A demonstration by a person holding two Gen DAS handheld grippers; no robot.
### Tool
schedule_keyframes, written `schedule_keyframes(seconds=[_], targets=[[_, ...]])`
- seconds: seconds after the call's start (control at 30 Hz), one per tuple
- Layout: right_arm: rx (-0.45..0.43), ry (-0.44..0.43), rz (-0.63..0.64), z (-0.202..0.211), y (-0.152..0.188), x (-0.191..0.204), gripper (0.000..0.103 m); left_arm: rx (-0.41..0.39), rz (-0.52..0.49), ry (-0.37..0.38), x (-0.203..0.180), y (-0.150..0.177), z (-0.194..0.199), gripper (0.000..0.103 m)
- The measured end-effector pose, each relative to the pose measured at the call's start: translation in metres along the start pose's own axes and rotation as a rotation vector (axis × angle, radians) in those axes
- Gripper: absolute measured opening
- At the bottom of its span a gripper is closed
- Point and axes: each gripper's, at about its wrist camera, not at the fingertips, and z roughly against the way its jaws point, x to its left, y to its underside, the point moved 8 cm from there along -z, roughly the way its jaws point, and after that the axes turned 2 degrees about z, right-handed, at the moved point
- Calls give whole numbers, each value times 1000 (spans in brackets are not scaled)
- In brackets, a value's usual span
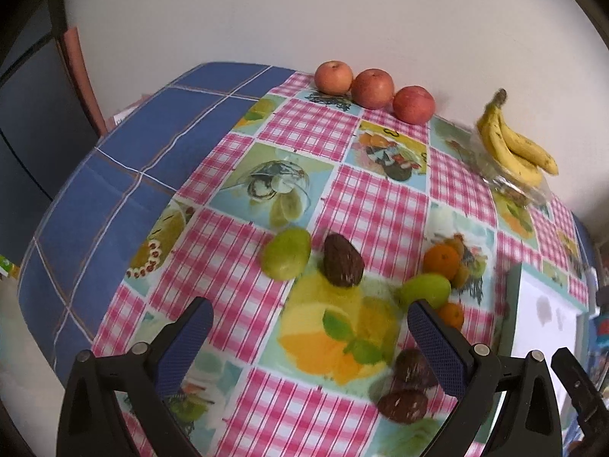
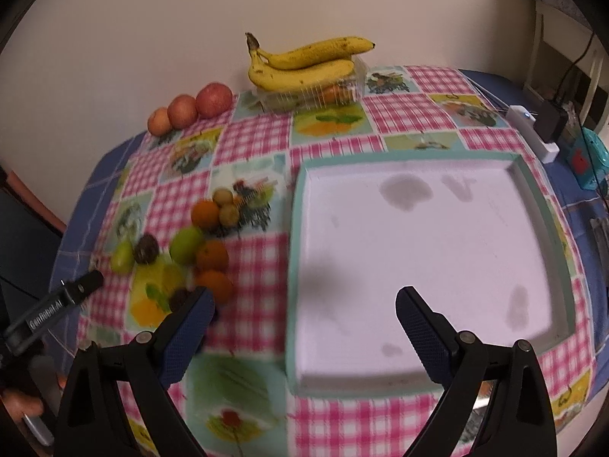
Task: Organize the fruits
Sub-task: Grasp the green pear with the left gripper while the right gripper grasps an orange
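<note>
The left gripper [image 1: 308, 327] has its two blue-padded fingers spread wide and holds nothing. It hangs above the patterned tablecloth [image 1: 335, 198]. Between and just past its fingers lie the loose fruits: a green pear [image 1: 286, 253] on the left, a dark brown avocado [image 1: 342, 266] beside it, a second green pear [image 1: 425, 290] close to the right finger, and two oranges [image 1: 441, 261] near that pear. Two more dark avocados [image 1: 407, 392] lie low on the right, partly behind the right finger.

The right gripper [image 2: 304, 312] is also wide apart and empty. It hovers over the near edge of a white tray [image 2: 437, 251] with a pale green rim, and nothing lies in the tray. The group of pears, oranges and avocados is to the left of the tray, well outside it.

Farther away, by the wall, three red apples [image 1: 375, 87] stand in a row, touching each other. To their right a bunch of bananas [image 2: 304, 63] rests on a clear plastic box [image 2: 316, 93]. A white and a black device [image 2: 548, 125] sit at the far right edge of the table.
</note>
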Motion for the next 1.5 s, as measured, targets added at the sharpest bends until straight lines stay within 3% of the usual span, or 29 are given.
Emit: schedule_keyframes(seconds=[0.13, 0.2, 0.33, 0.5, 0.63, 0.93, 1.13, 1.3, 1.37, 1.5], targets=[[-4, -42, -16, -13, -21, 15, 95, 33, 67, 29, 1, -14, -18, 102], [-2, -57, -11, -21, -30, 23, 90, 48, 78, 27, -1, -20, -27, 100], [26, -103, 5, -44, -43, 41, 74, 97, 79, 22, -5, -25, -49, 86], [102, -143, 48, -74, -42, 64, 60, 161, 115, 35, -4, -23, -74, 82], [178, -157, 67, -98, -32, 73, 51, 150, 108, 16, -1, -24, -76, 81], [279, -198, 74, -123, -9, 87, 47, 143, 136, 33, 4, -26, -75, 81], [259, -211, 66, -122, -9, 89, 41, 153, 205, 41, 27, -22, -81, 80], [258, -238, 41, -123, -9, 89, 36, 211, 283, 89, 37, -11, -94, 53], [257, -238, 38, -122, -9, 89, 36, 196, 284, 80, 39, -12, -93, 45], [252, -239, 32, -121, -9, 88, 36, 194, 313, 111, 43, -12, -92, 40]])
